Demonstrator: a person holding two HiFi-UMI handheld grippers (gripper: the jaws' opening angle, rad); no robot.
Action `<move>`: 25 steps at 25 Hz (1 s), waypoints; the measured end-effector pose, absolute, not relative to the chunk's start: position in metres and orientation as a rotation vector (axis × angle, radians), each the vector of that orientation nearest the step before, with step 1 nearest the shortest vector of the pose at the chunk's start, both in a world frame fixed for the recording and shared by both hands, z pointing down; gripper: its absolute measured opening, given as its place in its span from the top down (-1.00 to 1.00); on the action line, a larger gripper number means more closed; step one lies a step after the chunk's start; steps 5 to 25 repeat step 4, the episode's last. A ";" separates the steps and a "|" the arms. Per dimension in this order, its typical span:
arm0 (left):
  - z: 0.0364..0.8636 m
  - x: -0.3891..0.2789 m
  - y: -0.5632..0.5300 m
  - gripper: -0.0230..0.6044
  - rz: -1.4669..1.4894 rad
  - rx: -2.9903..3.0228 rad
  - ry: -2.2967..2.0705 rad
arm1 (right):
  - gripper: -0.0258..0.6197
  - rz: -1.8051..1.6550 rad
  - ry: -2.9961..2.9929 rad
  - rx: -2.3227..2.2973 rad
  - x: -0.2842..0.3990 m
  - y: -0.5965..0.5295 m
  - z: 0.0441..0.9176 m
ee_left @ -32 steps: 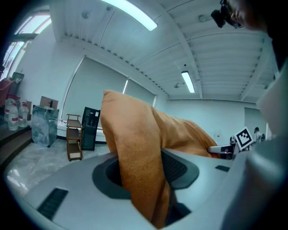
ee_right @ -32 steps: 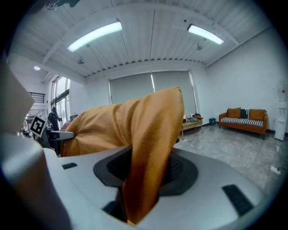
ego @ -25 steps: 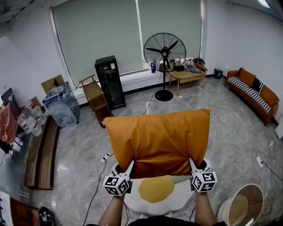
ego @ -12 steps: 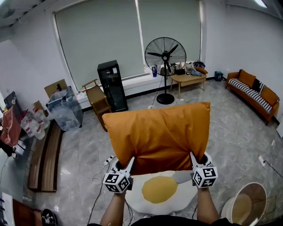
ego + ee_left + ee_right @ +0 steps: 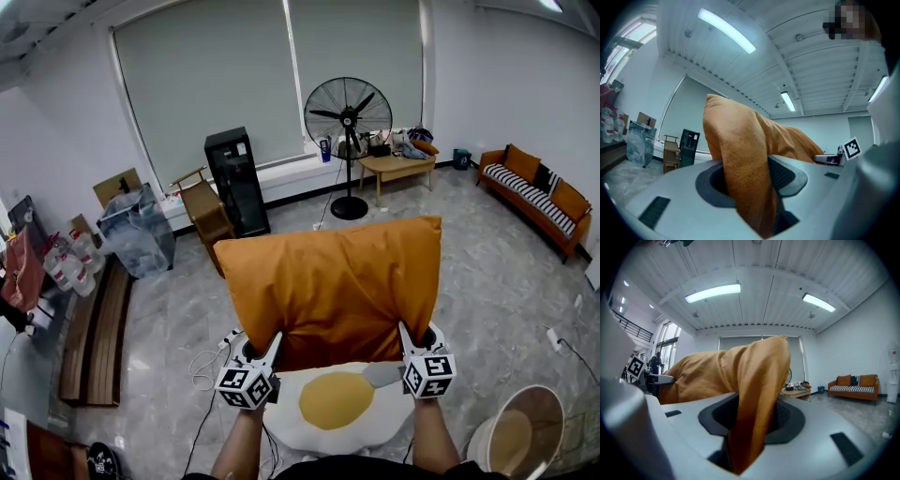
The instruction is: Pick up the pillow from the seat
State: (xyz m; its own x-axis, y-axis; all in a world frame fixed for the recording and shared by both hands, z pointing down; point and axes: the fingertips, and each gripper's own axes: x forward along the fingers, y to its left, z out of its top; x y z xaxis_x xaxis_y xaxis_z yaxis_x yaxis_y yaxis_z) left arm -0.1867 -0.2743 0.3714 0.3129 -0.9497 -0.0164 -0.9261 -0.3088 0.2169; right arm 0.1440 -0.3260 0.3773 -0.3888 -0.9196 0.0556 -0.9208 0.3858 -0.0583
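An orange pillow hangs upright in the air in front of me, above the seat. The seat is a round white cushion with a yellow centre, seen below in the head view. My left gripper pinches the pillow's lower left corner, and the orange fabric fills the gap between its jaws. My right gripper pinches the lower right corner, with fabric squeezed between its jaws. The far side of the pillow is hidden.
A standing fan and a black cabinet stand by the window wall. An orange sofa lines the right wall. A round wooden bin sits at lower right. Cables lie on the floor at left.
The pillow rose slightly and then settled a little lower, still held by both grippers. The head view shifted slightly upward.
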 end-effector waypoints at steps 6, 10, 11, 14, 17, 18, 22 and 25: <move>0.370 -0.188 -0.276 0.25 -0.217 2.403 -1.735 | 0.43 0.113 -2.604 1.732 0.143 -0.327 0.375; 0.370 -0.188 -0.276 0.25 -0.217 2.403 -1.735 | 0.43 0.113 -2.604 1.732 0.143 -0.327 0.375; 0.370 -0.188 -0.276 0.25 -0.217 2.403 -1.735 | 0.43 0.113 -2.604 1.732 0.143 -0.327 0.375; 0.370 -0.188 -0.276 0.25 -0.217 2.403 -1.735 | 0.43 0.113 -2.604 1.732 0.143 -0.327 0.375; 0.370 -0.188 -0.276 0.25 -0.217 2.403 -1.735 | 0.43 0.113 -2.604 1.732 0.143 -0.327 0.375; 0.370 -0.188 -0.276 0.25 -0.217 2.403 -1.735 | 0.43 0.113 -2.604 1.732 0.143 -0.327 0.375; 0.370 -0.188 -0.276 0.25 -0.217 2.403 -1.735 | 0.43 0.113 -2.604 1.732 0.143 -0.327 0.375; 0.370 -0.188 -0.276 0.25 -0.217 2.403 -1.735 | 0.43 0.113 -2.604 1.732 0.143 -0.327 0.375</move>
